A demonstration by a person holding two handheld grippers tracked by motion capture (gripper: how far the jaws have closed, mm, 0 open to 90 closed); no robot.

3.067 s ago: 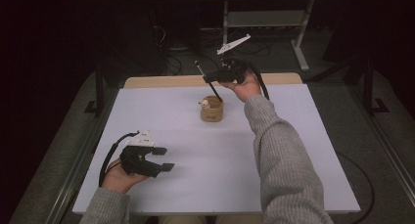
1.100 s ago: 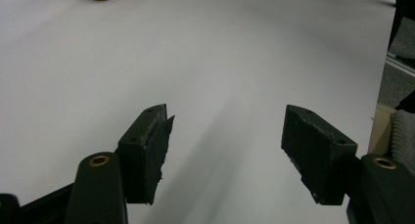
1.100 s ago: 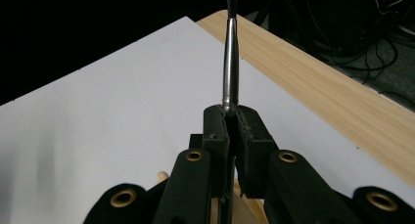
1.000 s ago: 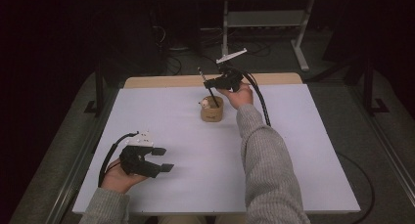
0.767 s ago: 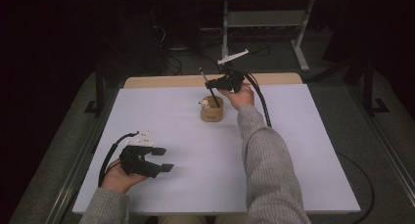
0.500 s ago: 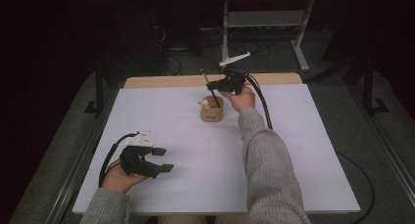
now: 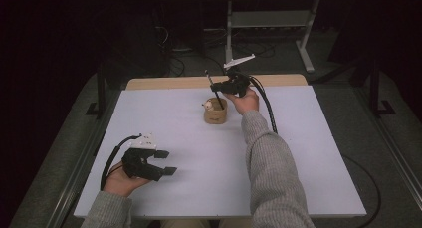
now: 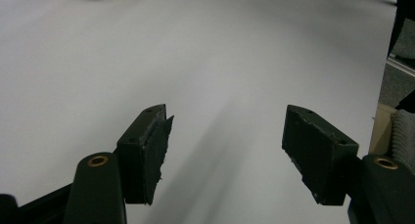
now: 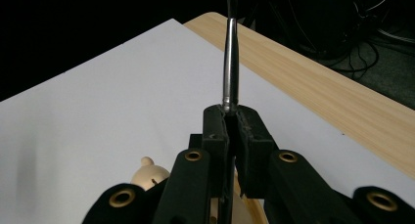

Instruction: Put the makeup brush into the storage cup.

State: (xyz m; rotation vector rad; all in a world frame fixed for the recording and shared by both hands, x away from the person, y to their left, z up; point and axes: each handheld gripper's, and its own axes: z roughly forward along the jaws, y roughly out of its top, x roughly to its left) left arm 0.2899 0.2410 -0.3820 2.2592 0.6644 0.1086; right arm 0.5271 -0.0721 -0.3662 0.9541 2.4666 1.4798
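Wooden cup (image 7: 215,111) holding a small wooden figure (image 7: 208,105)
Right gripper (image 7: 215,87) clamped on a metal rod (image 9: 230,53) dipping into the cup; left gripper (image 7: 166,162) wide apart, empty

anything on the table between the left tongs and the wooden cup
Nothing: in the high view the white table is bare between the open left tongs and the wooden cup. The left gripper view shows the same bare stretch.

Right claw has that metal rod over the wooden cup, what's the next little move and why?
Probably lower it a bit further: the right claw is shut on the metal rod, whose lower end already dips into the wooden cup, so easing down before opening should seat it.
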